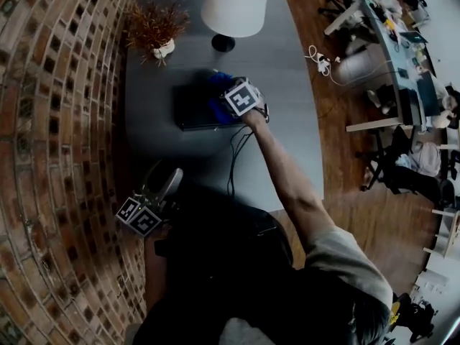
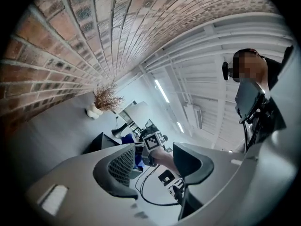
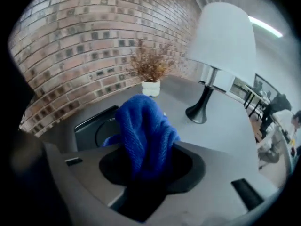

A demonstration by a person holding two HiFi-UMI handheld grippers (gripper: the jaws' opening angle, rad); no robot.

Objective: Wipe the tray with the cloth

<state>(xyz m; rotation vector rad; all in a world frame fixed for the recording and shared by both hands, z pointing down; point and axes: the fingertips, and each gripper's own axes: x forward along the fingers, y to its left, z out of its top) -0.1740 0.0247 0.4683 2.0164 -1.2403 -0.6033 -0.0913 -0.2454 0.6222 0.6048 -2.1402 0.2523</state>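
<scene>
While its ribbed, deep-blue knitted cloth [image 3: 143,126] bunches into a soft upright fold, the right gripper [image 3: 151,166] clenches it between dark, rounded jaws. The cloth's lower edge trails onto the flat, black rectangular tray [image 3: 91,126], which lies on the smooth grey table [image 1: 287,135]. The left gripper [image 2: 155,161] hangs back beside the rough brick wall [image 1: 50,121], its jaws slightly apart and holding nothing.
</scene>
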